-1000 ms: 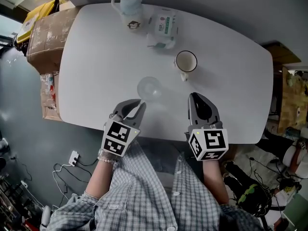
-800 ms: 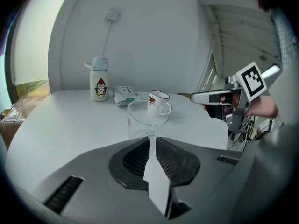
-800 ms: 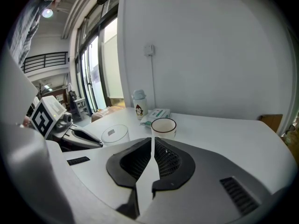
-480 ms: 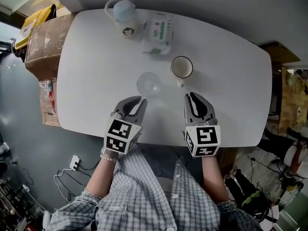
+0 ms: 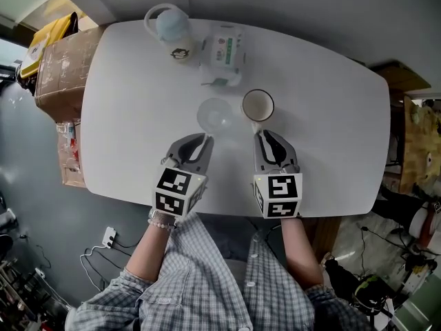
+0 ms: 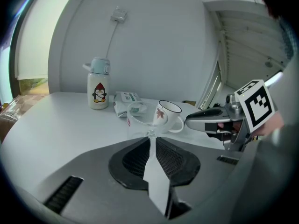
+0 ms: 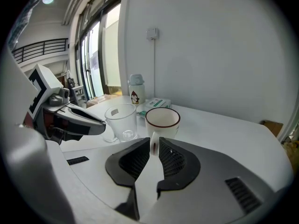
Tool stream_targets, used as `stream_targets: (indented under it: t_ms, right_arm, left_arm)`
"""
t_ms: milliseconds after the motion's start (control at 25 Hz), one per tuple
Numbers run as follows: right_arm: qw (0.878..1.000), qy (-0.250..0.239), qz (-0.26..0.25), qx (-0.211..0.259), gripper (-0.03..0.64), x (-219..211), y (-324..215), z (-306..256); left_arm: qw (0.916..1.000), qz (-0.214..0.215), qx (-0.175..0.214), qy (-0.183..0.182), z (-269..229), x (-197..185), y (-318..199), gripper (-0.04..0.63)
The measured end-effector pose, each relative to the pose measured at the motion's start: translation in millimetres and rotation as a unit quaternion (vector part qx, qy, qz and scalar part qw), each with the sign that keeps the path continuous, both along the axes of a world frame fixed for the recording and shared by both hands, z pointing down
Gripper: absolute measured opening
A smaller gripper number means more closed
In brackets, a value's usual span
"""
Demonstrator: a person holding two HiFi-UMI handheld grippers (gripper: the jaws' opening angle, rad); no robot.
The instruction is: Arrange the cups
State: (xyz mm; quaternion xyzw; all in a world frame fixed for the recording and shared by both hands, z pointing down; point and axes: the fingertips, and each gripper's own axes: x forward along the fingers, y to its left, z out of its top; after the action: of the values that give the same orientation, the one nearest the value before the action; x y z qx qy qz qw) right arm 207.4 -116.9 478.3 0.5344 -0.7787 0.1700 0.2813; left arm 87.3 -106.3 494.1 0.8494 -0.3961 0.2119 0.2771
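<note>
Two claws, centre frame: left claw (image 5: 204, 141) grips glass cup (image 5: 213, 114); right claw (image 5: 260, 134) clamps mug (image 5: 258, 105) handle. Cups side by side on white worktop (image 5: 138, 102).

On the counter (image 5: 331, 116) we see the glass (image 5: 214, 114) just left of the mug (image 5: 258, 105). Behind them, the bottle (image 5: 172, 33) stands left of the tissue pack (image 5: 224, 50). A box (image 5: 58, 61) sits off the counter's left end.

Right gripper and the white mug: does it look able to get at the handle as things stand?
Yes, it seems so. The mug turns its handle toward the right gripper, whose jaws look closed on it. The clear cup beside the mug does not block the way.
</note>
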Motion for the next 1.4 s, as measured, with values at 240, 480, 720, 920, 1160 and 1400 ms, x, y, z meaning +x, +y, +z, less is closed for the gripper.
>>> stream_targets:
  t_ms: [240, 480, 720, 920, 1160, 1400]
  right_arm:
    - [1.0, 0.005, -0.002, -0.008, 0.049, -2.1, -6.2, 7.9]
    - [1.0, 0.011, 0.007, -0.014, 0.058, -3.6, -9.2, 14.6]
    - [1.0, -0.008, 0.027, -0.011, 0.058, -1.9, -9.1, 13.8]
    - [0.999, -0.021, 0.022, -0.02, 0.06, -10.5, -4.3, 14.5]
    - [0.998, -0.038, 0.035, -0.023, 0.06, -16.2, 1.8, 15.5]
    - [0.997, -0.05, 0.045, -0.023, 0.059, -19.8, 2.4, 15.5]
  left_arm:
    - [1.0, -0.005, 0.007, 0.002, -0.8, 3.2, -16.1, 0.046]
    - [0.9998, -0.014, 0.009, 0.01, -1.0, 6.4, -25.4, 0.046]
    - [0.9995, -0.023, 0.009, 0.018, -1.4, 9.9, -29.8, 0.046]
    - [0.9994, -0.024, 0.007, 0.024, -1.2, 11.8, -32.0, 0.046]
    - [0.9997, -0.003, 0.009, 0.021, -0.4, 15.0, -29.3, 0.046]
    - [0.9997, 0.016, 0.01, 0.012, -0.7, 16.4, -22.7, 0.046]
